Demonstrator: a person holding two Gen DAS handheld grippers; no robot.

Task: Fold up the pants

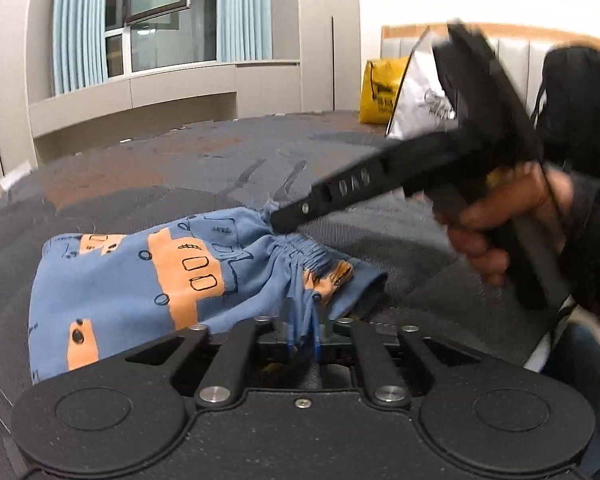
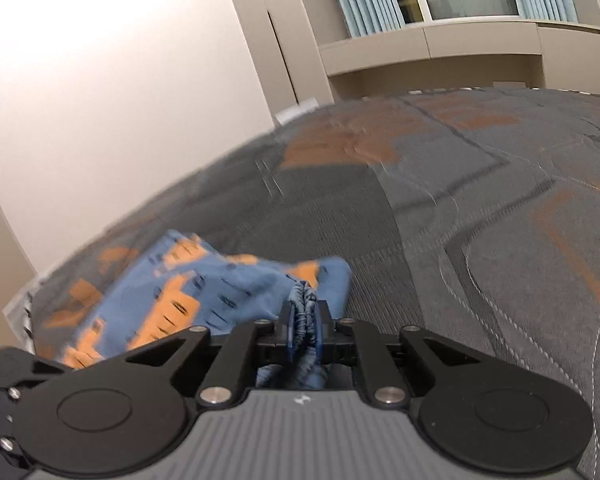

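The small blue cotton pants with orange vehicle print lie on the grey and rust quilted bed, body running off to the lower left of the left wrist view, gathered elastic waistband at centre. Both hands sit on that band: the left gripper has its jaws narrowed on a blue fold at bottom centre, while the right gripper pinches bunched waistband from the right, jaws narrow, so the coming fold seemingly turns on lifting this end toward the legs

A home bedroom: quilted bed, padded headboard, curtained window, built-in cupboards.
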